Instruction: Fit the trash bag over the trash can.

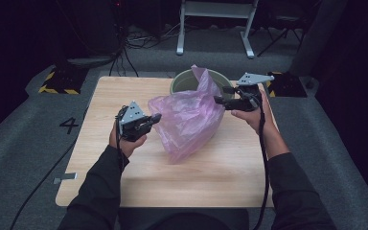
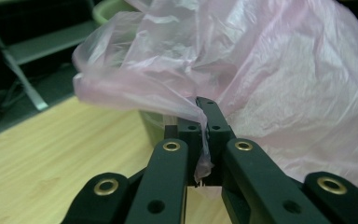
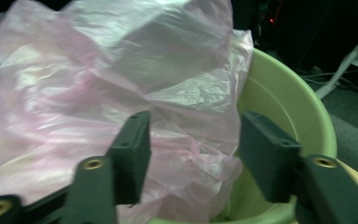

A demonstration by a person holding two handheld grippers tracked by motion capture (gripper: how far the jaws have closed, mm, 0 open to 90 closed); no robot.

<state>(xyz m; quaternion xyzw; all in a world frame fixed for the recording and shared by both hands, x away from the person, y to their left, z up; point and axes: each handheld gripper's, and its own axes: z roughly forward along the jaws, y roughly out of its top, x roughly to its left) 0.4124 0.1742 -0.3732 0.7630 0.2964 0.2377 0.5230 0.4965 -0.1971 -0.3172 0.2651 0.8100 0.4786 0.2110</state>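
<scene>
A pink plastic bag [image 1: 187, 120] hangs crumpled over the near side of a green bucket [image 1: 184, 81] on the wooden table [image 1: 124, 182], between the person's two hands. The left gripper [image 1: 154, 118] is clamped on the bag's left edge, a fold of film pinched between its closed jaws. The right gripper [image 1: 219, 99] sits at the bag's right side by the bucket's rim, jaws apart, with film bulging loosely between them, not pressed.

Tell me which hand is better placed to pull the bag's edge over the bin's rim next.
Probably the left. Its left gripper is shut on a fold of the pink bag, so it can pull. The right gripper stands open by the green bin, gripping nothing.
</scene>
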